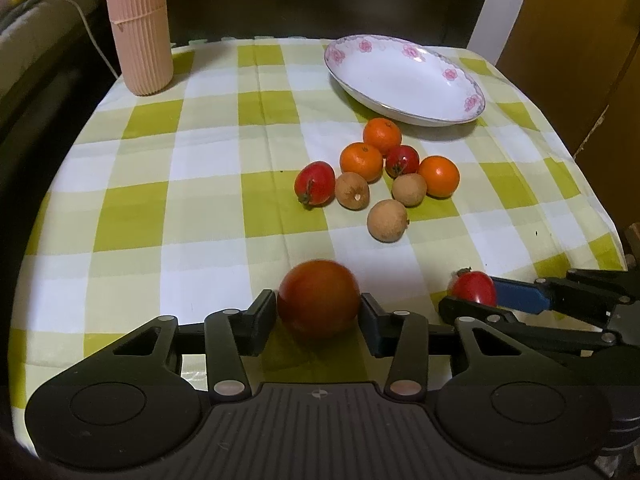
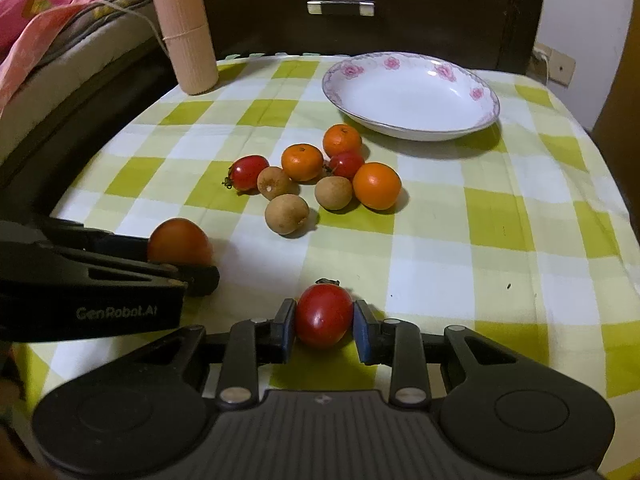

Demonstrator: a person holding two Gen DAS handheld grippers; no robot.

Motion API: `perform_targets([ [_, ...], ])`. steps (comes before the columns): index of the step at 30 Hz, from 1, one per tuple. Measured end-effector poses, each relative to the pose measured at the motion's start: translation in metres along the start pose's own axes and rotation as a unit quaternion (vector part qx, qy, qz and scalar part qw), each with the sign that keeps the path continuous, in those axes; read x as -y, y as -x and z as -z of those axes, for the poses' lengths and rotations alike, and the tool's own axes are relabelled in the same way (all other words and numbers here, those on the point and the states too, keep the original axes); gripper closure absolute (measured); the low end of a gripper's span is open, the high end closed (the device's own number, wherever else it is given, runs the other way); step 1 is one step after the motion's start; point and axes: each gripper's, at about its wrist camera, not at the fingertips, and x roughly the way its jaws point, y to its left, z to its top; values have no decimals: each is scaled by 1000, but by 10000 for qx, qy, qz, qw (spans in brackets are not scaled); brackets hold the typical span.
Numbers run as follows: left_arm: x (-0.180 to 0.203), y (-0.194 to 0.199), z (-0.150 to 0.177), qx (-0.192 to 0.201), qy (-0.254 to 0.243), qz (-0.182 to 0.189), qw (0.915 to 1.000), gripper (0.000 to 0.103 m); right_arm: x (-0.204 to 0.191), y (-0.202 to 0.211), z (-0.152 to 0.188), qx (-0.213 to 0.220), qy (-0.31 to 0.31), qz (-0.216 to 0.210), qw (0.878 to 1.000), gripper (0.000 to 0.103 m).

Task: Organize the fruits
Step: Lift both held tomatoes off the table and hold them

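Left gripper (image 1: 319, 312) pinches big tomato (image 1: 319, 298), right gripper (image 2: 324, 322) pinches small tomato (image 2: 324, 315), both low over surface (image 1: 200, 184). Risk: round fruit can slip w/ weak squeeze, roll off before plate (image 1: 404, 76).

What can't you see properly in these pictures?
- Left wrist view: the big reddish fruit in the left claw is blurred, so its kind is unclear.
- Same view: the small tomato is partly hidden by the right claw's fingers.
- Both views: the pink ribbed bottle is cut off at the top edge.
- Right wrist view: the left claw's fingers hide the fruit's underside.
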Motion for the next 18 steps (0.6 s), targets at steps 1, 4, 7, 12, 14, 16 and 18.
perform_targets([
  [1, -1, 0, 0, 9, 13, 16, 10000, 48, 1, 0, 0, 0, -27, -16, 10000, 74],
  [4, 0, -1, -1, 56, 1, -20, 10000, 49, 0, 0, -1, -19, -43, -34, 10000, 74],
  [7, 3, 0, 3, 89, -156, -154, 9997, 53, 1, 0, -2, -60, -90, -43, 9999, 74],
  [12, 5, 2, 7, 69, -232, -252, 9994, 54, 7, 6, -2, -54, -235, -40, 9997, 74],
  [14, 4, 4, 6, -17, -136, -239, 9996, 54, 9, 9, -3, -29, -279, -41, 9996, 74],
  [16, 0, 7, 4, -113, 29, -155, 9998, 54, 11, 15, -7, 52, -312, -24, 9995, 74],
  [18, -3, 8, 2, -125, 161, -74, 9998, 54, 14, 22, -11, 173, -373, -17, 9992, 74],
])
